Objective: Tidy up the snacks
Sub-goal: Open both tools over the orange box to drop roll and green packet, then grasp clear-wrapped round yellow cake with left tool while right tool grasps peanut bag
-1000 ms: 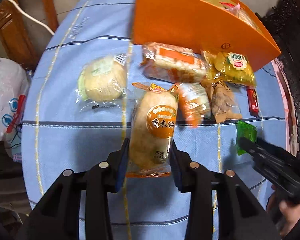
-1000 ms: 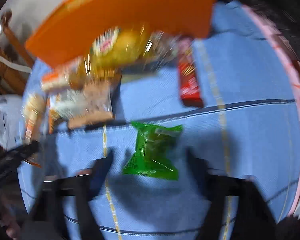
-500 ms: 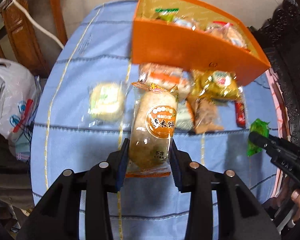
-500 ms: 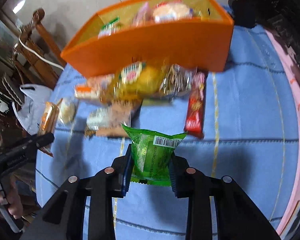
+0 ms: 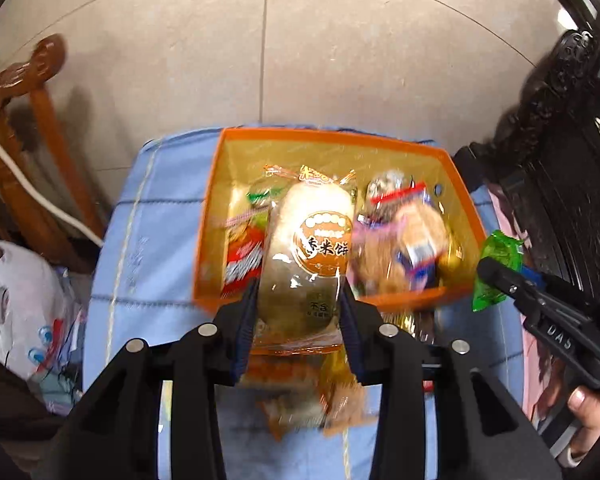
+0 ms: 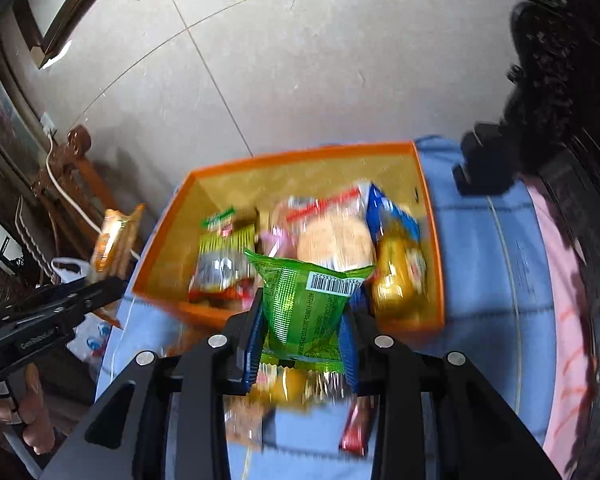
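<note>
Fingers (image 5: 248,320) pinching rice cracker packet (image 5: 312,256) left, green snack packet (image 6: 306,312) right, hovering over orange box's (image 5: 210,216) near edge.

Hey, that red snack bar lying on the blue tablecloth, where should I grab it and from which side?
Take the red snack bar across its narrow width, near mid-length, coming straight down from above. It is long, slim and seems to lie flat on the blue tablecloth, so fingers probably straddle its long edges best.

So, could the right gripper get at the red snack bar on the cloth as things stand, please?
Probably not: the right gripper is shut on the green packet, and the red snack bar lies below and behind its jaws.
</note>
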`<action>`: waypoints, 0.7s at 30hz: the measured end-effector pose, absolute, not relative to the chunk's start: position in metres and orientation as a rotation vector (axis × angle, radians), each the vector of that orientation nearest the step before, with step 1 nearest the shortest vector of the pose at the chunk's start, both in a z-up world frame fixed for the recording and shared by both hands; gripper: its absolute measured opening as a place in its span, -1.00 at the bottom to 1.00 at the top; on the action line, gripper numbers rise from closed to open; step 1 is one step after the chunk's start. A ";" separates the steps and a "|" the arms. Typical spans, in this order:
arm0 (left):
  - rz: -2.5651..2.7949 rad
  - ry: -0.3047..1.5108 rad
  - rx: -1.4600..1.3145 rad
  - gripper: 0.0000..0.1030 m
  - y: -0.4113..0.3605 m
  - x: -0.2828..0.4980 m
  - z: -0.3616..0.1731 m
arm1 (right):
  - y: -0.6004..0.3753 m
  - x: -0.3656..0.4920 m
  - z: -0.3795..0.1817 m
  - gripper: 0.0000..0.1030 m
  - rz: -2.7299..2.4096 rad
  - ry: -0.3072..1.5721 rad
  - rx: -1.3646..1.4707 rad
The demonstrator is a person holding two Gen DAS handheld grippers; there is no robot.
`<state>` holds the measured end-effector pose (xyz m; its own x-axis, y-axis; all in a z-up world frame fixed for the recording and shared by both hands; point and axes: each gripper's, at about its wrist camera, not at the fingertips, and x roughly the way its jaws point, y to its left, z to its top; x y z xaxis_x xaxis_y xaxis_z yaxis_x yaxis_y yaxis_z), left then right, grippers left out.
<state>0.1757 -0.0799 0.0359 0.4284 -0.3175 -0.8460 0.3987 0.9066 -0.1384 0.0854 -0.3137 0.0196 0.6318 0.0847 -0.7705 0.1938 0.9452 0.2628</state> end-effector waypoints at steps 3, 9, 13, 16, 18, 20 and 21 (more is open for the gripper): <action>-0.444 1.039 0.099 -0.28 -0.095 0.196 0.029 | -0.317 0.109 0.014 -0.35 -0.077 0.883 0.332; -0.437 1.079 0.117 -0.25 -0.116 0.230 -0.005 | -0.329 0.141 -0.013 -0.21 -0.120 0.885 0.377; -0.372 1.056 0.187 0.86 -0.122 0.233 -0.013 | -0.340 0.146 -0.023 0.53 -0.174 0.843 0.470; -0.344 1.000 0.237 0.86 -0.123 0.227 -0.010 | -0.346 0.133 -0.022 0.62 -0.203 0.800 0.493; -0.345 1.017 0.241 0.86 -0.121 0.226 -0.010 | -0.346 0.123 -0.024 0.63 -0.207 0.814 0.503; -0.332 1.012 0.233 0.86 -0.116 0.221 -0.007 | -0.345 0.114 -0.025 0.69 -0.207 0.829 0.513; -0.326 1.008 0.226 0.86 -0.113 0.218 -0.005 | -0.345 0.109 -0.025 0.74 -0.210 0.834 0.515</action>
